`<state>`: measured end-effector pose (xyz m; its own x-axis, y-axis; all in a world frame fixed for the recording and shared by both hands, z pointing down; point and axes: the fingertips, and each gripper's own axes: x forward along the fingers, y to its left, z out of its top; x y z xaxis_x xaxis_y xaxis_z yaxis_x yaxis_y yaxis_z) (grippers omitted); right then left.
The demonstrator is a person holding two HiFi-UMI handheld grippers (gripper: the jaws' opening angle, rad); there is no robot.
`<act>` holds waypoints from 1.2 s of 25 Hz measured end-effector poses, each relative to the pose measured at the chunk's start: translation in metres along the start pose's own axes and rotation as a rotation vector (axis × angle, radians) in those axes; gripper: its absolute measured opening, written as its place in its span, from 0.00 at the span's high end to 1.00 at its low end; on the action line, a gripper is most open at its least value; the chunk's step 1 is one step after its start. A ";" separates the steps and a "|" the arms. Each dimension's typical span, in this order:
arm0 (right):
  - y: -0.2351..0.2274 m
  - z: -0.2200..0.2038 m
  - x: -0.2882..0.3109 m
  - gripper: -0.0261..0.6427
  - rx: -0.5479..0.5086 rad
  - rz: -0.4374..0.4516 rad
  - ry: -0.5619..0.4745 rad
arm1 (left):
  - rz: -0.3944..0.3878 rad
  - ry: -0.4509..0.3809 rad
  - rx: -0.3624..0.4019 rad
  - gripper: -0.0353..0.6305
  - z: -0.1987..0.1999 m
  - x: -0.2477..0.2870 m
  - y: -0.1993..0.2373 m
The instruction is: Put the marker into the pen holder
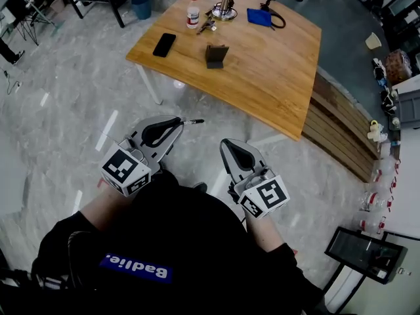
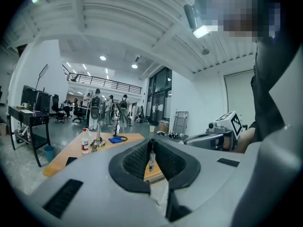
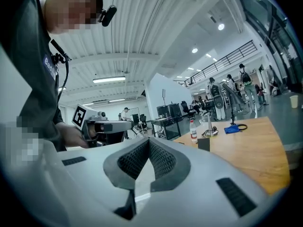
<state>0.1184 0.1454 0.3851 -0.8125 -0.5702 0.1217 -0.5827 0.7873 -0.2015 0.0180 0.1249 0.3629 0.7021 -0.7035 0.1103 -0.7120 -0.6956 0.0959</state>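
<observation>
Bright overhead lamps [image 2: 201, 30] light everything evenly, while fisheye bending and dark corners frame both gripper views.

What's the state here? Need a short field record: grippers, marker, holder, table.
left gripper: shut on the marker, whose tip sticks out past the jaws
right gripper: shut, nothing between the jaws
pen holder: standing on the table, ahead of both grippers
marker in holder: not yet
grippers' position: over the floor, short of the table
also on table: phone, bottle
</observation>
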 end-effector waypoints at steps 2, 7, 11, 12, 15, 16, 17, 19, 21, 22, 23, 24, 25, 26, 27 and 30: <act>-0.009 -0.003 0.000 0.96 0.007 -0.001 0.005 | 0.007 0.006 0.002 0.88 -0.002 0.006 0.004; -0.031 -0.002 0.013 0.96 0.009 -0.010 0.014 | 0.016 0.007 0.007 0.88 -0.002 0.022 0.028; -0.046 0.002 0.033 0.96 0.013 -0.032 0.027 | 0.003 -0.001 0.018 0.88 0.004 0.041 0.059; -0.050 0.004 0.040 0.96 0.014 -0.040 0.030 | -0.004 -0.002 0.018 0.88 0.005 0.046 0.068; -0.068 0.014 0.065 0.96 0.012 -0.066 0.034 | -0.036 -0.003 0.023 0.88 0.012 0.064 0.097; -0.074 0.019 0.075 0.96 0.010 -0.075 0.034 | -0.049 -0.003 0.027 0.88 0.015 0.071 0.108; -0.081 0.023 0.085 0.96 0.010 -0.085 0.035 | -0.062 -0.002 0.031 0.88 0.017 0.077 0.118; -0.093 0.029 0.107 0.96 0.013 -0.107 0.038 | -0.087 0.003 0.038 0.88 0.019 0.089 0.139; -0.103 0.034 0.127 0.96 0.017 -0.132 0.040 | -0.111 0.009 0.051 0.88 0.022 0.099 0.160; -0.108 0.037 0.136 0.96 0.019 -0.145 0.040 | -0.123 0.010 0.058 0.88 0.023 0.103 0.171; -0.113 0.040 0.145 0.96 0.022 -0.159 0.042 | -0.135 0.012 0.065 0.88 0.025 0.107 0.182; -0.118 0.042 0.153 0.96 0.027 -0.175 0.044 | -0.148 0.013 0.071 0.88 0.027 0.112 0.192; -0.123 0.043 0.160 0.96 0.031 -0.192 0.046 | -0.160 0.014 0.075 0.88 0.029 0.116 0.202; -0.127 0.044 0.167 0.96 0.035 -0.210 0.048 | -0.172 0.015 0.078 0.88 0.030 0.120 0.211; -0.132 0.045 0.172 0.96 0.037 -0.226 0.048 | -0.185 0.016 0.080 0.88 0.030 0.124 0.220; -0.143 0.049 0.187 0.96 0.040 -0.263 0.043 | -0.215 0.020 0.088 0.88 0.031 0.136 0.240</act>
<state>0.0506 -0.0857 0.3896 -0.6336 -0.7430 0.2157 -0.7735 0.6027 -0.1960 -0.0568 -0.1424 0.3706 0.8367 -0.5351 0.1166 -0.5418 -0.8399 0.0330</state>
